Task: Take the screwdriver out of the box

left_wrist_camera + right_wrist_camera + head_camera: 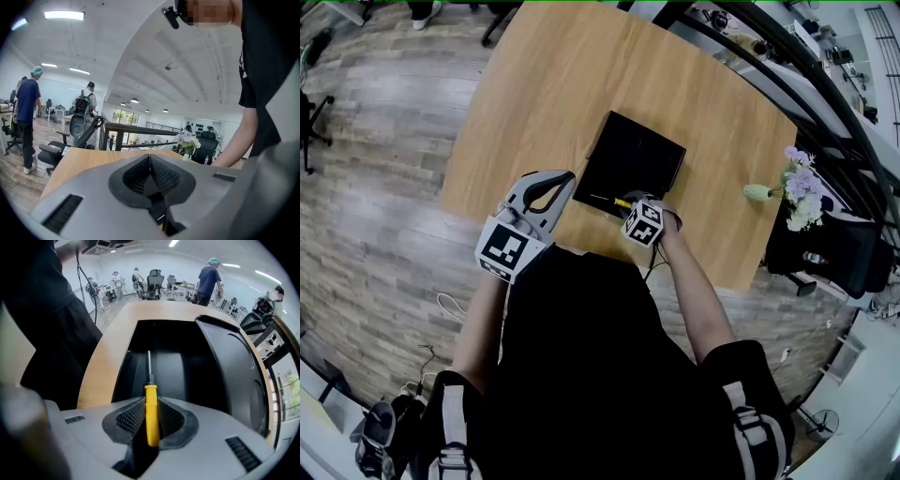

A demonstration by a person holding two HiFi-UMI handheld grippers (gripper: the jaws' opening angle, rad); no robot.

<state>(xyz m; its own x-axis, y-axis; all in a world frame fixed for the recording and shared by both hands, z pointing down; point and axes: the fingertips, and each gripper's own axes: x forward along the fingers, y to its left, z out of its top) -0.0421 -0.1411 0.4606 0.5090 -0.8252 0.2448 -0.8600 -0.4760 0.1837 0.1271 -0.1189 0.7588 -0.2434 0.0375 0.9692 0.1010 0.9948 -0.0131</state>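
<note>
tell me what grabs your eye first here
The yellow-handled screwdriver stands out, clamped by its handle in the right gripper, its tip pointing into the open black box on the wooden table. The left gripper is shut and empty at the table's near edge, and pale purple flowers stand at its right edge in the head view.

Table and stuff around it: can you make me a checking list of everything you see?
Surface: wooden table.
Job's things: black box, open; yellow-handled screwdriver, tip pointing into it.
Clutter: vase of flowers near the table's edge.
Grippers: right hand-held gripper shut on the screwdriver's handle; left hand-held gripper shut, empty, beside the box.
Cables: white cable on the floor.
Surroundings: office chairs, people standing far off.
</note>
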